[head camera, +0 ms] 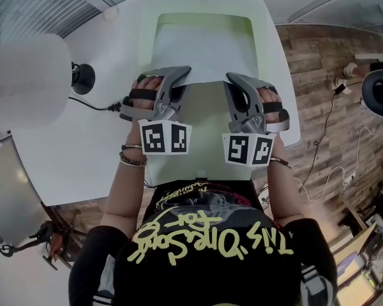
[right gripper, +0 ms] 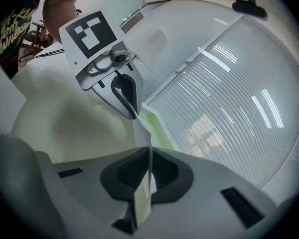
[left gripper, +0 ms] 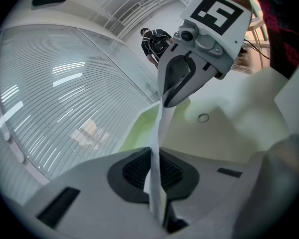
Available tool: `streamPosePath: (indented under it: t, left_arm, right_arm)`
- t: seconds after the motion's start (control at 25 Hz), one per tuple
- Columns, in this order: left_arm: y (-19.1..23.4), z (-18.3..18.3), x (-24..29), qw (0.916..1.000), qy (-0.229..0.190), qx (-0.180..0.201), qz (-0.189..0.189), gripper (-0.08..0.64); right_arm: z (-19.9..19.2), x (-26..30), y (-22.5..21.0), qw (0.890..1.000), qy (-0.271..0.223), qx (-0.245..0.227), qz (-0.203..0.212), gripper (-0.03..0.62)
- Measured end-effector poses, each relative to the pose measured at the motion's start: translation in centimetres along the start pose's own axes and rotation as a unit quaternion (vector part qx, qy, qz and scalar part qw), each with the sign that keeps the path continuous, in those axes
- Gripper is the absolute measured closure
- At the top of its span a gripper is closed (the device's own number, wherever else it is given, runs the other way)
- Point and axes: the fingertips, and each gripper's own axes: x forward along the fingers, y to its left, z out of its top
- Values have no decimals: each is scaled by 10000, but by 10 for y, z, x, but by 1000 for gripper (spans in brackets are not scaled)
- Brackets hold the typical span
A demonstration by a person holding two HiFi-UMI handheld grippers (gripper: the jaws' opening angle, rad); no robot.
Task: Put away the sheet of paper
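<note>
A white sheet of paper (head camera: 201, 56) is held taut above the white table (head camera: 102, 126), its far part lying over a pale green tray (head camera: 204, 19). My left gripper (head camera: 179, 76) is shut on the sheet's near left corner and my right gripper (head camera: 235, 81) on its near right corner. In the left gripper view the paper (left gripper: 157, 133) runs edge-on out of my left gripper (left gripper: 154, 180) to the right gripper (left gripper: 175, 91), with the green tray (left gripper: 139, 128) beyond. The right gripper view mirrors this: the paper (right gripper: 142, 143) runs from my right gripper (right gripper: 144, 183) to the left gripper (right gripper: 125, 99).
A black lamp base (head camera: 83, 78) with a cable and a big white shade (head camera: 29, 75) stand at the table's left. Right of the table's edge is wooden floor with cables (head camera: 332, 126). A small ring (left gripper: 203, 117) lies on the table. A person (left gripper: 157, 44) stands far off.
</note>
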Motion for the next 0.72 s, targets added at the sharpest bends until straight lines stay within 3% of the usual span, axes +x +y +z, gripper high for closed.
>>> streamPosePath:
  t: [0.72]
  left_arm:
    - [15,-3,16,9995,282,-98,69,549]
  right_arm:
    - [-2,16,-14,9999,-25,-142,9,583]
